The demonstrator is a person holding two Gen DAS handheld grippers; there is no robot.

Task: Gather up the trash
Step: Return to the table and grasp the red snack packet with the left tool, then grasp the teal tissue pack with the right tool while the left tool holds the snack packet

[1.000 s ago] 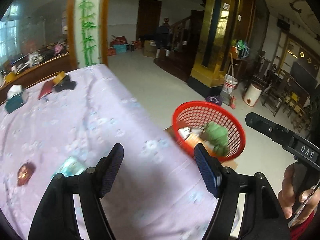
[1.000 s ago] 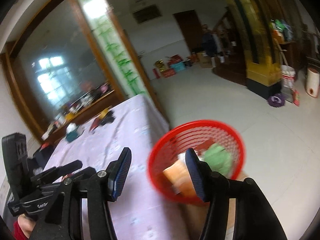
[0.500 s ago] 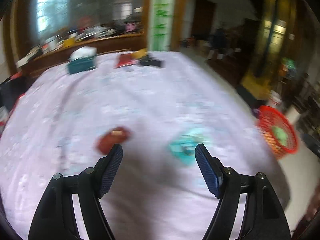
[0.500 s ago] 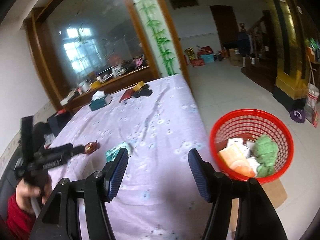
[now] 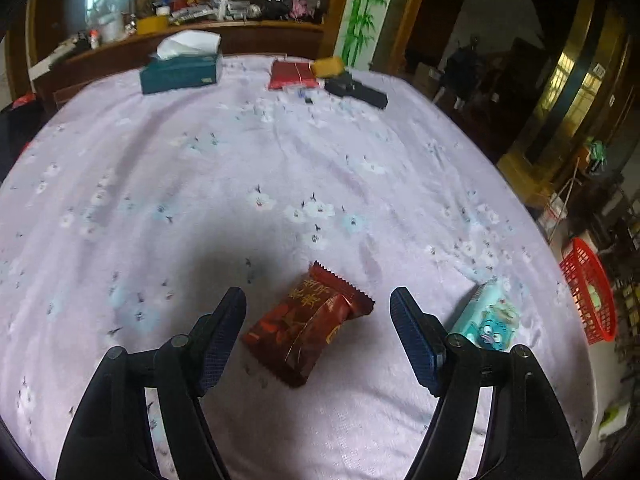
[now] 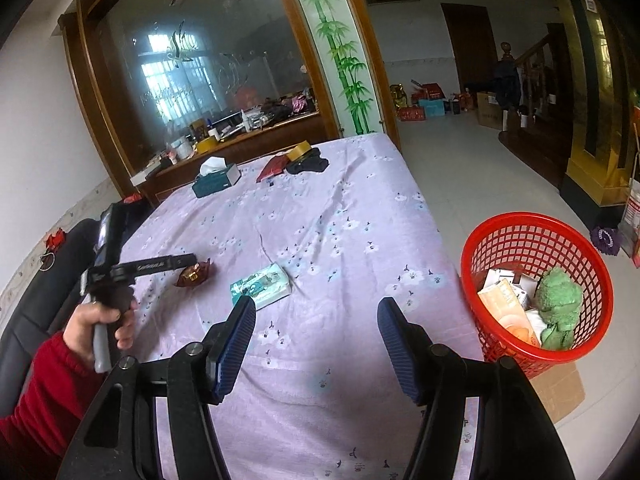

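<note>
Teal packet point(image 5: 490, 318) partly hidden behind finger; red basket point(image 5: 588, 292) cut by frame edge; shelf clutter point(image 5: 208, 6) too small.

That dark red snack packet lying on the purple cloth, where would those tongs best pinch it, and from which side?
Probably across the puffy middle of the red snack packet, coming down from above. It lies flat on the cloth, slanted, so the flat crimped ends offer little to pinch. The left tongs already straddle it, open, though a slight twist would square them to its long sides.

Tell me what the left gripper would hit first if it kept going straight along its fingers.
Most likely the dark red snack wrapper: it lies on the purple tablecloth between the open fingers of the left gripper, untouched. Depth is hard to judge, so it might meet the cloth just beyond it.
</note>
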